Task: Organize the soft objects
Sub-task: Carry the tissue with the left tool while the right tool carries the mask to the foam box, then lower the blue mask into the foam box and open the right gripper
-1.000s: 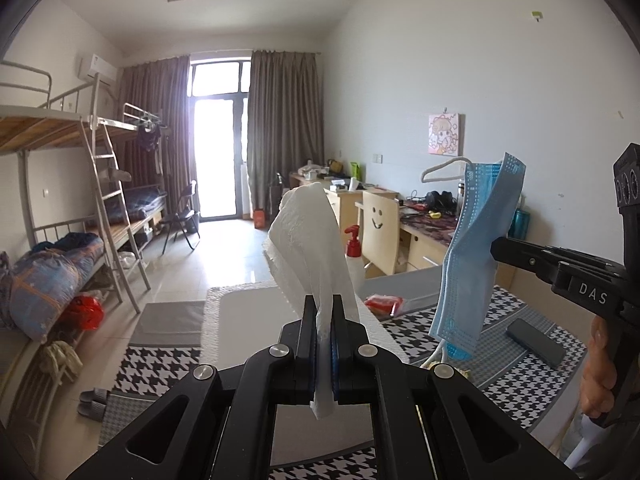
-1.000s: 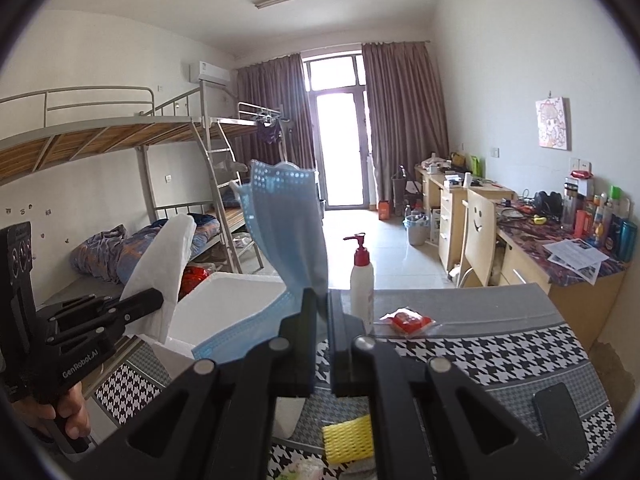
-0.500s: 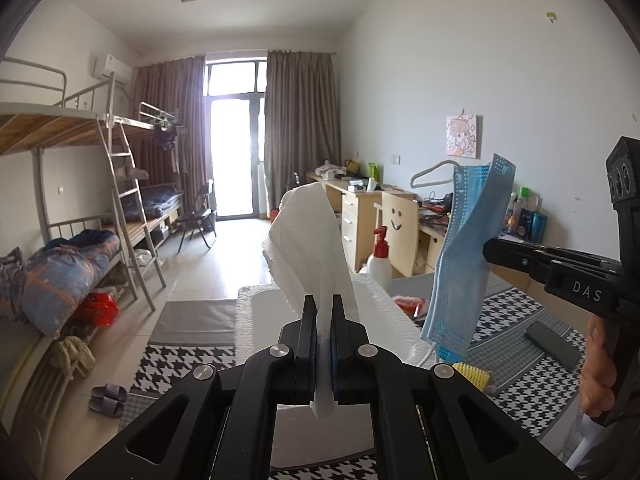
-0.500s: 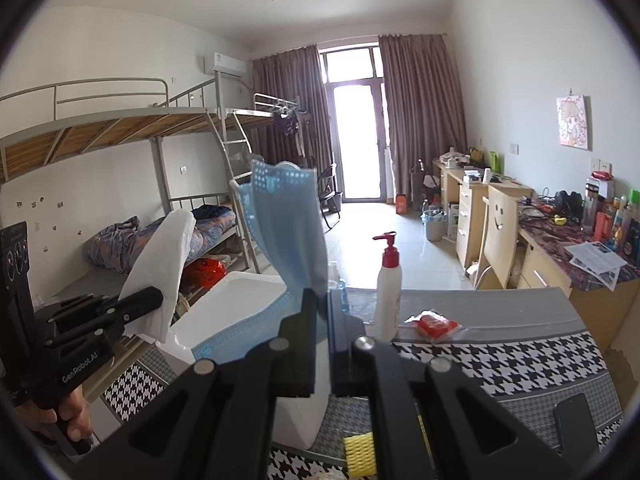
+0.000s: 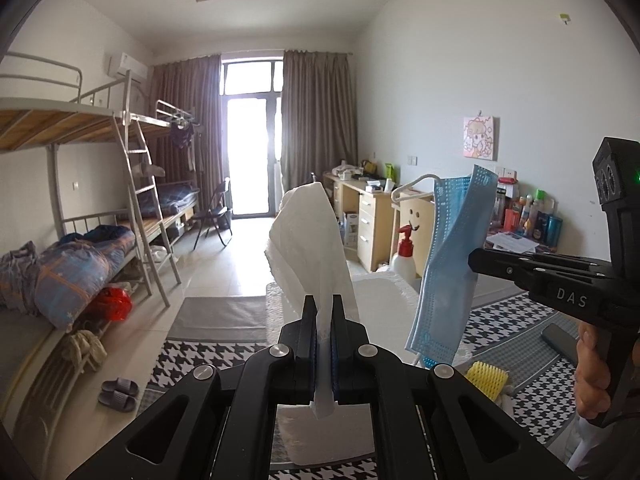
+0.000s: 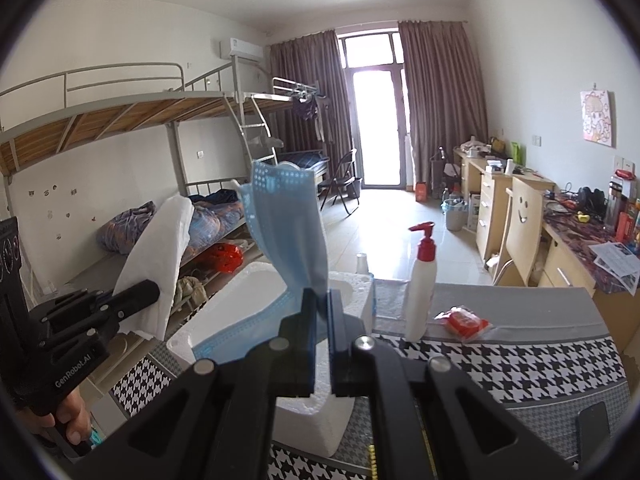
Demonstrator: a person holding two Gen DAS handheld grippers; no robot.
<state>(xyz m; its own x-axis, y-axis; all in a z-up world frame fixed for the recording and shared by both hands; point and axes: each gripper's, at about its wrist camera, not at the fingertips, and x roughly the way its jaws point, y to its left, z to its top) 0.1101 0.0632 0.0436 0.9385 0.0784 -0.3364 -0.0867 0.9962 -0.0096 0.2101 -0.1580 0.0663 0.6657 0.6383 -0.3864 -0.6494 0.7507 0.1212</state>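
Above foam box (image 6: pixel 224 312): left tongs (image 5: pixel 324 312) pinch tissue (image 5: pixel 308 248); right tongs (image 6: pixel 322 304) pinch mask (image 6: pixel 288 216), both tilted slightly down.

Compared with one second before, the white foam box (image 6: pixel 256 312) sits now more to the left and lower in the right wrist view, and the pump bottle (image 6: pixel 420 284) goes from the centre toward the right. In the left wrist view the yellow brush (image 5: pixel 486 378) comes out at the lower right under the blue mask (image 5: pixel 450 264), the dark phone (image 5: pixel 560 340) goes further toward the right edge, and the bunk bed (image 5: pixel 80 128) takes more of the left side.
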